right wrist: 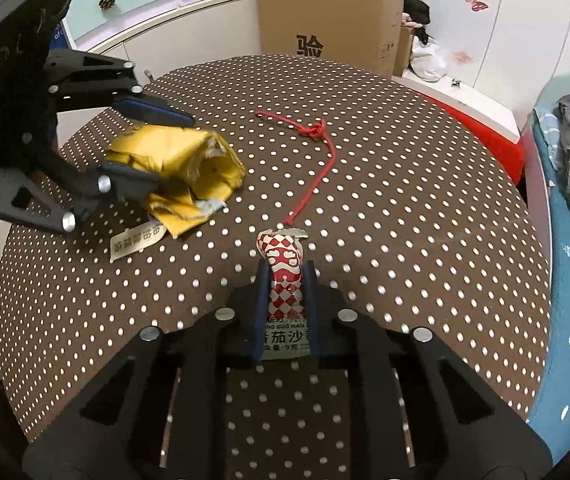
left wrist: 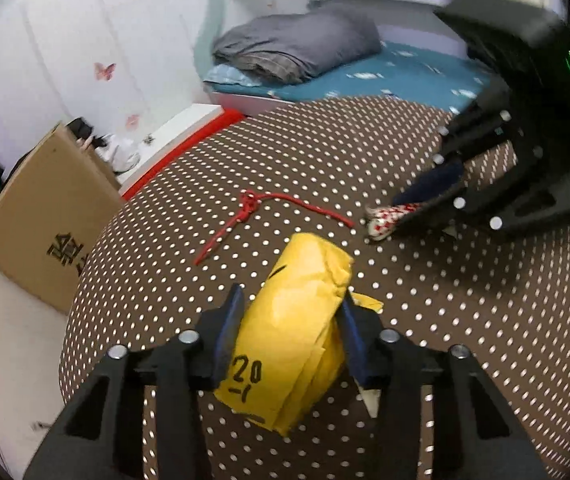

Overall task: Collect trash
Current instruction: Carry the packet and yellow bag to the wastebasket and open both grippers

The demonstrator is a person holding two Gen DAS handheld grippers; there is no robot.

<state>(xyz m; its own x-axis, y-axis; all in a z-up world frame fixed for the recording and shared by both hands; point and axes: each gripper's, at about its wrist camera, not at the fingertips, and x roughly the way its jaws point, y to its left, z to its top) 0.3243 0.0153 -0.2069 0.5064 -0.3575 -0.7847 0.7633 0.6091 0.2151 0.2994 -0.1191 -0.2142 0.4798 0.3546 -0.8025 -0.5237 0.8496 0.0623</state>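
Pinching the crumpled yellow envelope [left wrist: 299, 320] at table [left wrist: 445, 340] centre, the left gripper [left wrist: 291, 312] sat narrowed w/ pads on it, while right gripper [right wrist: 285, 280], nearly closed, clamped a red-white sachet [right wrist: 285, 264]; red string [left wrist: 269, 210] lay loose at 12 o'clock.

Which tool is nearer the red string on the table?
Right. The right tool holds a sauce packet whose tip nearly touches the red string; the left tool grips yellow paper farther off.
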